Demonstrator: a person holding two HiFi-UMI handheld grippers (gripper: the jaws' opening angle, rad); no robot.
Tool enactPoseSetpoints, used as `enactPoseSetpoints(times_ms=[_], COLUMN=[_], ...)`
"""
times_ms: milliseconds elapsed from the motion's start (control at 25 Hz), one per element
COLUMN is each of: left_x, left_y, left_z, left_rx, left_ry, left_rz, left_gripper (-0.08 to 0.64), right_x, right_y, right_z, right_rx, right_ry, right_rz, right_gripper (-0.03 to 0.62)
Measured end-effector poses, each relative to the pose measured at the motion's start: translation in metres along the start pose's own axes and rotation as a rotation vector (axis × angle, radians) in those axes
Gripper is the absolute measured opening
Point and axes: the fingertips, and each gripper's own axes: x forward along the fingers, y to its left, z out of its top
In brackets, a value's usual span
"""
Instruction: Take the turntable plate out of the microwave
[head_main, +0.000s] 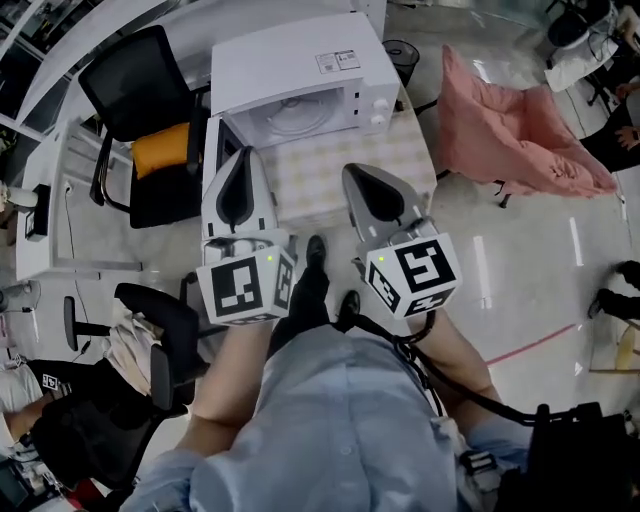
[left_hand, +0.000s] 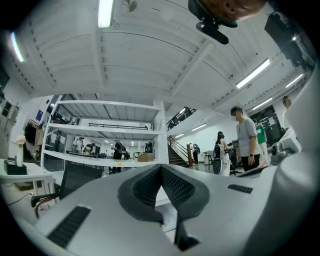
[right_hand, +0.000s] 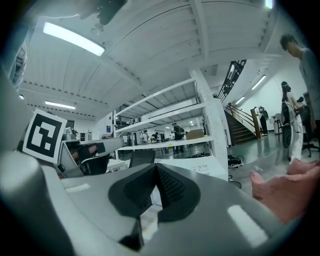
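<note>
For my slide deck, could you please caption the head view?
Shut and empty, the left gripper and right gripper point at the open white box-shaped microwave, its round glass turntable plate inside.

Far to my left, a black office chair (head_main: 150, 120) with an orange cushion (head_main: 165, 148) stands beside the desk (head_main: 340, 165). Far right, a pink fabric heap (head_main: 510, 130) slumps on the glossy pale floor (head_main: 520, 260). Overhead, strip lights (left_hand: 105, 12) cross a white ribbed ceiling (left_hand: 150, 60). White shelving (left_hand: 100, 131) and a staircase (left_hand: 177, 152) stand beyond.
</note>
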Motion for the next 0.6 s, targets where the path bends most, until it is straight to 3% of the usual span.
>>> enactPoseSetpoints(times_ms=[600], left_x=[0.059], left_y=[0.020], left_z=[-0.040], left_rx=[-0.027], left_ry=[0.037], left_rz=[0.019], left_gripper=[0.005], right_x=[0.067], right_y=[-0.038], right_z=[-0.009], right_rx=[-0.010], right_ry=[0.037], right_rz=[0.006], right_gripper=[0.002])
